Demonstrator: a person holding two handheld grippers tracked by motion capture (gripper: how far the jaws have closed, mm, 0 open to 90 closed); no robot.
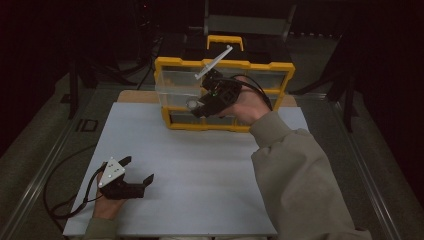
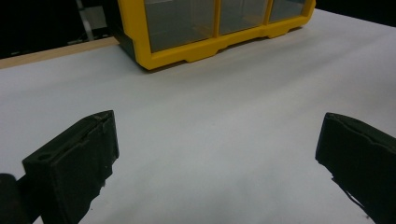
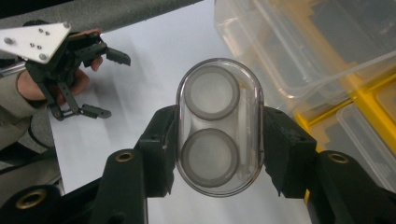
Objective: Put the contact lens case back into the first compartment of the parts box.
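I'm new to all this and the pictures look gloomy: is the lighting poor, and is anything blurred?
High view: the room around the white table is nearly black. Left gripper view: the yellow organizer is soft and grainy. Right gripper view: the clear capsule between the right gripper jaws is sharp; the bins behind blur.

- The white table top (image 1: 200, 170) lies bare between the left gripper (image 1: 136, 170) and the yellow organizer box (image 1: 225, 92); a hand could sweep across it freely.
- The organizer box stands at the far edge of the table top and blocks the way beyond.
- A clear drawer (image 1: 177, 92) juts from the box's left side, narrowing the room there.
- The right gripper (image 1: 200, 106), clamped on a clear capsule (image 3: 219, 126), hangs in front of the box's face, with its forearm crossing the right side of the table top.
- In the left gripper view, nothing lies between the wide-apart jaws.
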